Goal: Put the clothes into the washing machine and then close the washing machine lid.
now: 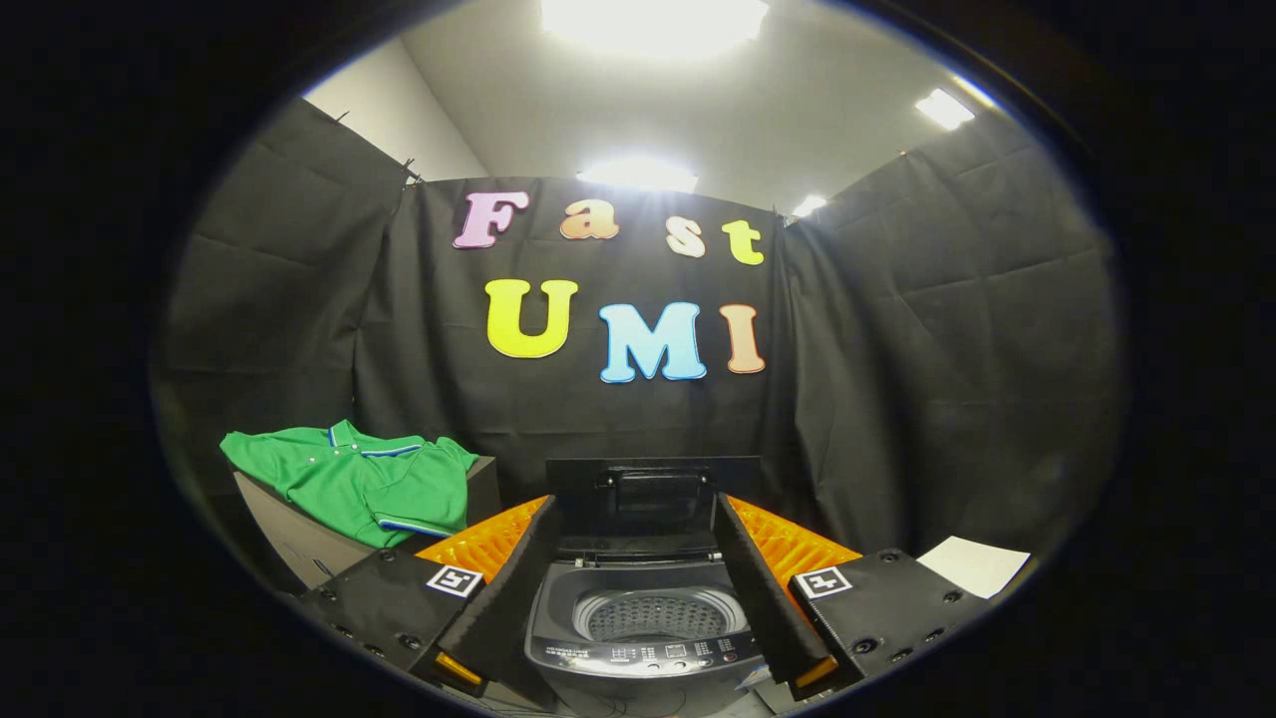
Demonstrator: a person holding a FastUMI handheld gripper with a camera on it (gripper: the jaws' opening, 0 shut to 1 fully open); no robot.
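A small grey washing machine (638,638) stands just ahead, between my two fingers, with its dark lid (653,499) raised upright at the back and the perforated drum (658,616) showing. A green polo shirt (359,479) lies spread over a box (299,543) to the left of the machine, beyond my left finger. My gripper (638,588) is open, its fingers spread wide on either side of the machine's top, holding nothing.
A white sheet of paper (972,565) lies to the right, beyond the right finger. Black cloth walls close in the booth at the back and on both sides.
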